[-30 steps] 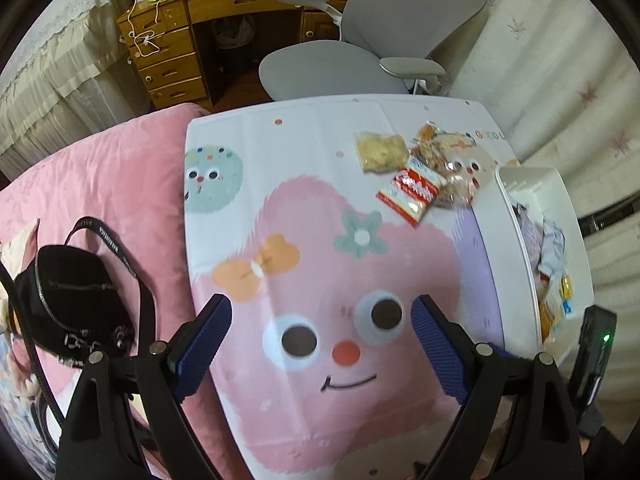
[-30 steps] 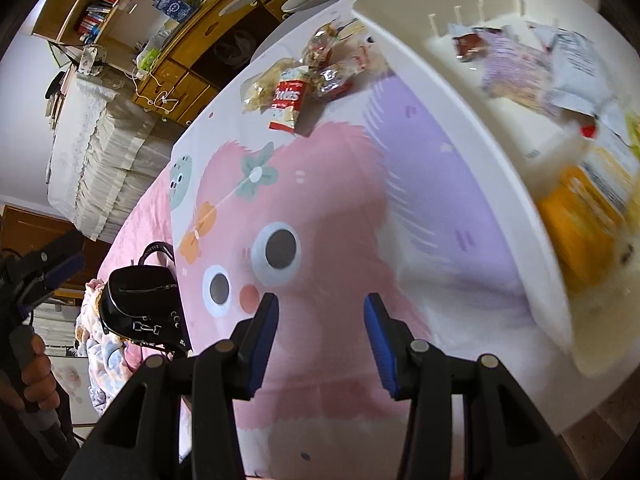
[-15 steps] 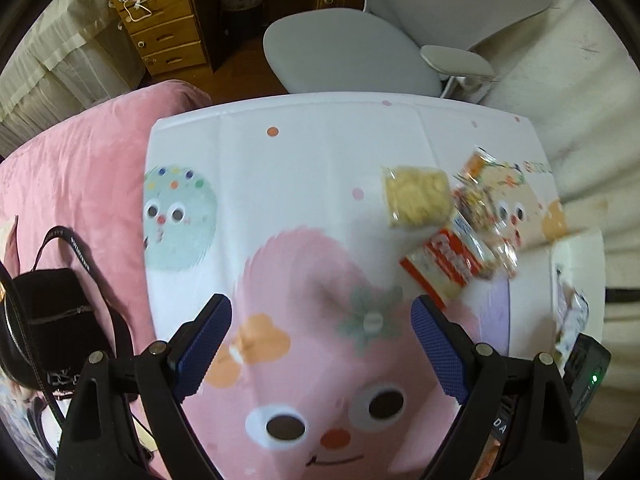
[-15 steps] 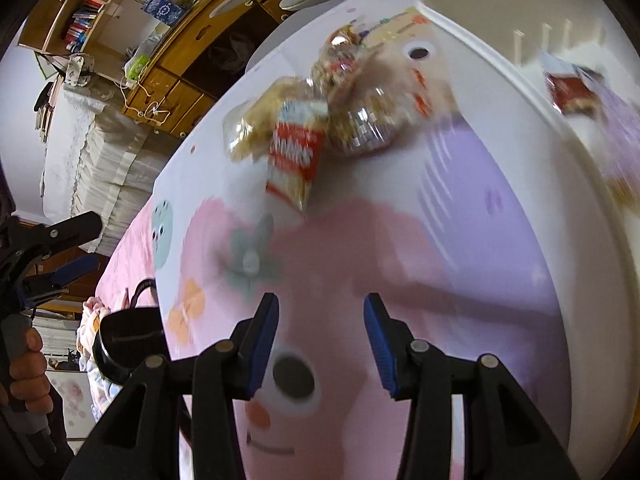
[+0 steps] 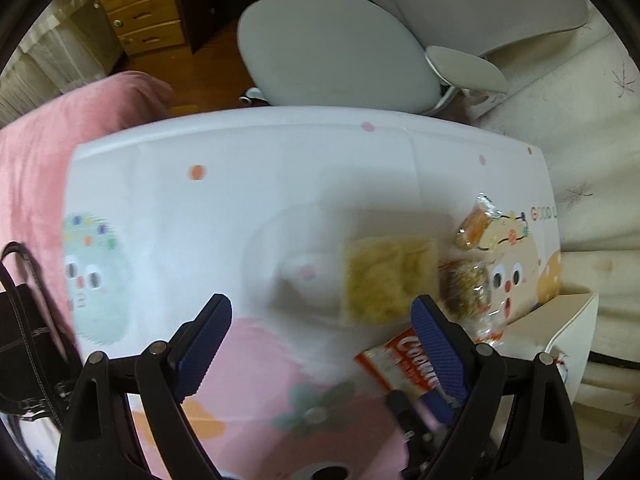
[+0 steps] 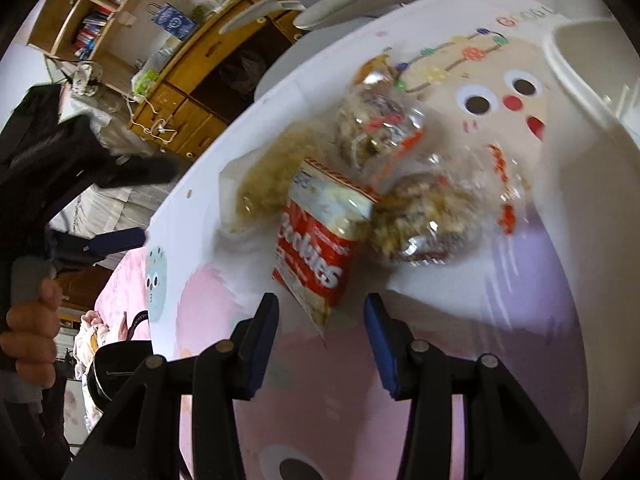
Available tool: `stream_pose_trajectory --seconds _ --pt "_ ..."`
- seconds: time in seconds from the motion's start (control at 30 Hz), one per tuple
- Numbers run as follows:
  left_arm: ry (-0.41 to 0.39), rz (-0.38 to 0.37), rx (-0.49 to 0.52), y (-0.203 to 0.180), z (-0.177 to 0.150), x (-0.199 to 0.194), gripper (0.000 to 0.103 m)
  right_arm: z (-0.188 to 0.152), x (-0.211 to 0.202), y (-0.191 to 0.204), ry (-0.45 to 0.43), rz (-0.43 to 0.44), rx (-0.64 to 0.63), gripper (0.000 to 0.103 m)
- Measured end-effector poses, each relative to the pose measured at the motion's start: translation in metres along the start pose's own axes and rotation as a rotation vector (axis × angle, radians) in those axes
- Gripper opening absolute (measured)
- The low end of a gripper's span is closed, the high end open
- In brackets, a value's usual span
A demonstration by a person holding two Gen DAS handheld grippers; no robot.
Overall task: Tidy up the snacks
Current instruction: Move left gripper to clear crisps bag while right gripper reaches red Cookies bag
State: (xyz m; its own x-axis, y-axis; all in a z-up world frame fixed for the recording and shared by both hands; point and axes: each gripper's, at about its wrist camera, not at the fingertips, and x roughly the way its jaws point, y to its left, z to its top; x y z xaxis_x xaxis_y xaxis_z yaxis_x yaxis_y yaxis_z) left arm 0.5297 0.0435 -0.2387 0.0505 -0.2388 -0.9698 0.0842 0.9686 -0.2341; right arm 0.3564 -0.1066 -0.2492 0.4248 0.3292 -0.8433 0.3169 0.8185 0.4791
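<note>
A small pile of snacks lies on the cartoon tablecloth (image 5: 248, 184). A red and white Cookies pack (image 6: 320, 248) lies nearest my right gripper (image 6: 320, 336), which is open and empty just short of the pack's near end. Beside it lie a pale yellow cracker bag (image 6: 260, 184) and clear bags of mixed snacks (image 6: 424, 216). In the left wrist view the yellow bag (image 5: 388, 276) sits ahead of my open, empty left gripper (image 5: 320, 344). The Cookies pack (image 5: 404, 364) lies by its right finger.
A white storage bin (image 6: 592, 128) stands at the table's right side, also in the left wrist view (image 5: 560, 320). A grey office chair (image 5: 340, 48) stands beyond the far edge. A pink bed (image 5: 36, 168) and a black handbag (image 5: 24, 344) lie to the left.
Both grippers have moved forward over the table toward the snack pile. The pile is now much closer in both views. Both stay open.
</note>
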Motion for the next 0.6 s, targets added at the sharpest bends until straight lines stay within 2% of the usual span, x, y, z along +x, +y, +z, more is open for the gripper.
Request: stream_pose_trajectory --seconds 0.23,0.33,0.4,0.47,0.6 --pt "-0.004 -0.055 0.03 -0.029 0.0 0.023 0.09 0.0 0.003 0.007 -0.038 0.002 -0.061 0.045" --pt "-0.009 -0.056 0.028 -0.04 0.0 0.032 0.09 0.0 0.003 0.005 -0.042 0.011 -0.071 0.045" --pt "0.0 -0.048 0.032 -0.046 0.0 0.039 0.09 0.0 0.005 0.006 -0.044 0.01 -0.077 0.041" --pt "0.009 -0.032 0.036 -0.052 -0.001 0.047 0.09 0.001 0.004 0.003 -0.042 0.005 -0.081 0.031" --pt "0.014 -0.01 0.044 -0.058 -0.001 0.055 0.09 0.003 0.001 -0.005 -0.038 0.012 -0.064 0.026"
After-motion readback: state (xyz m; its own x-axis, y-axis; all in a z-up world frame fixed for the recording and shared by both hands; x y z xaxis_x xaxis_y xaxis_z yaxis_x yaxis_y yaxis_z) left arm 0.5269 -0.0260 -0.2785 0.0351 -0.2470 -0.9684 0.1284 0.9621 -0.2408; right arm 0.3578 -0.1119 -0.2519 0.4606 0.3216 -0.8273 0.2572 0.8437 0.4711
